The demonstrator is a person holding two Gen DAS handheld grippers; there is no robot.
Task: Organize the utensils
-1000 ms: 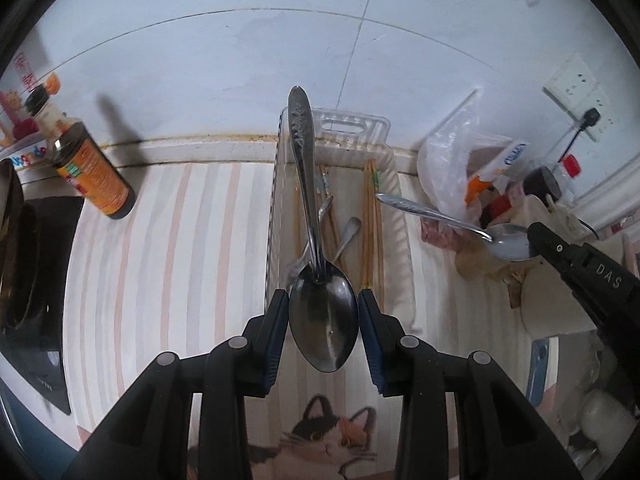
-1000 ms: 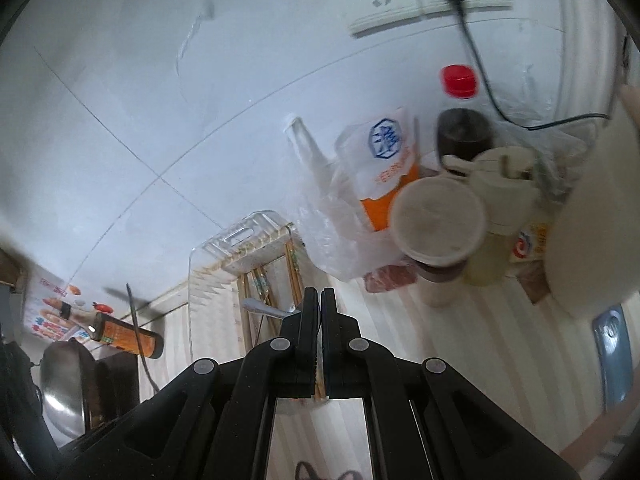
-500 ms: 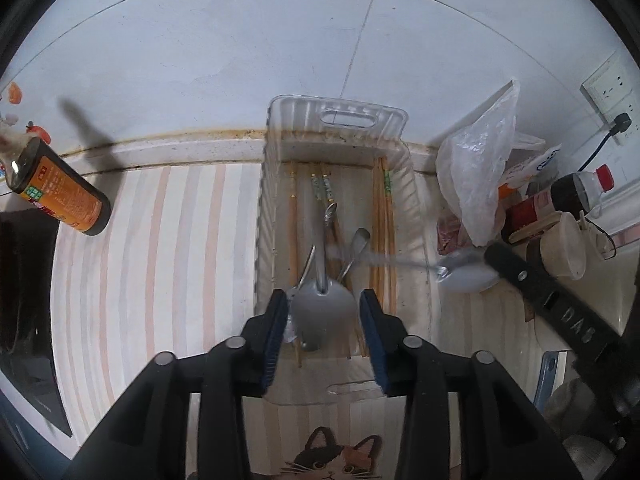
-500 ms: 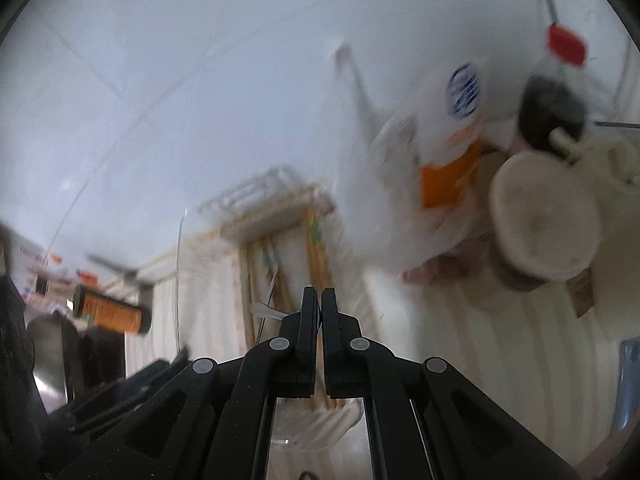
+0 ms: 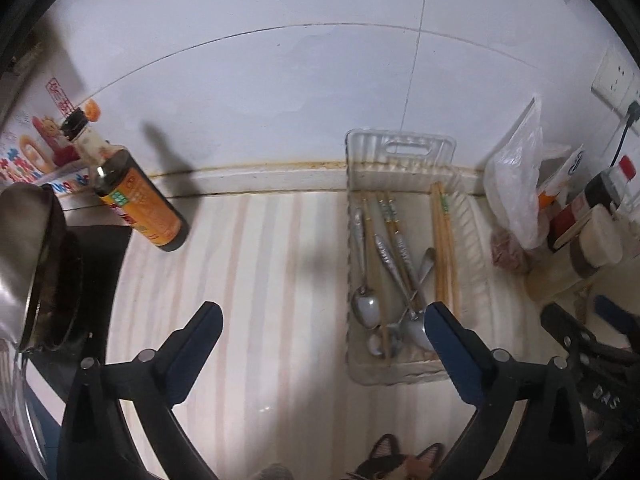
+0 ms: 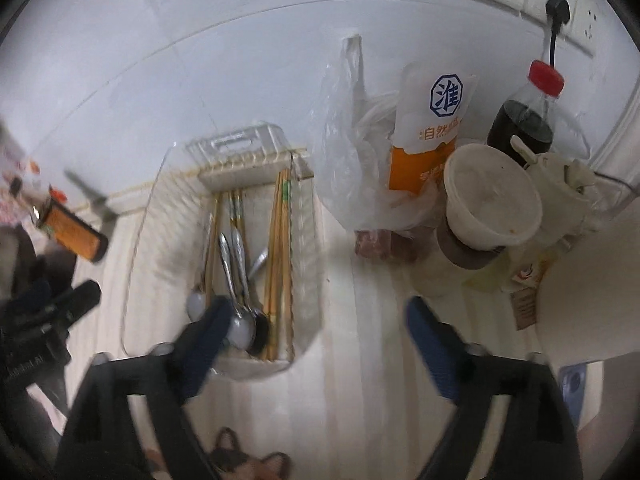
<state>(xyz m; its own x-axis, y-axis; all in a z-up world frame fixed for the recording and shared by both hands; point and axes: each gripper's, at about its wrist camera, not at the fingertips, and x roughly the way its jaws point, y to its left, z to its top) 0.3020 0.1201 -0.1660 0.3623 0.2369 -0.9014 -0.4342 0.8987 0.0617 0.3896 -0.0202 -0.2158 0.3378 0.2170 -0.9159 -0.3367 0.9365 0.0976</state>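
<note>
A second ago you had a spoon pinched in each claw; now both are let go. Your left claw [image 5: 322, 330] is spread wide and holds nothing, hanging over the striped tabletop [image 5: 256, 264] just left of the tray [image 5: 400, 148]. Your right claw [image 6: 316, 330] is spread too, its left finger in front of the tray's near end, and it carries nothing either. Both spoons have gone into the tray, so that pair looks done.

The tray is clear plastic, set lengthwise against the wall with its handle cut-out at the far end. In it lie the spoons [image 5: 366, 304], bowls toward you, handles pointing to the wall; a few of them cross one another near the bowls, and how many there are I cannot tell for sure. The chopsticks [image 5: 442, 240] lie lengthwise too, one bundle along the right side and others among the spoon handles.

No loose utensil shows on the tabletop in either view, so the sorting looks finished or close to it; you might only straighten the crossed spoons.
</note>
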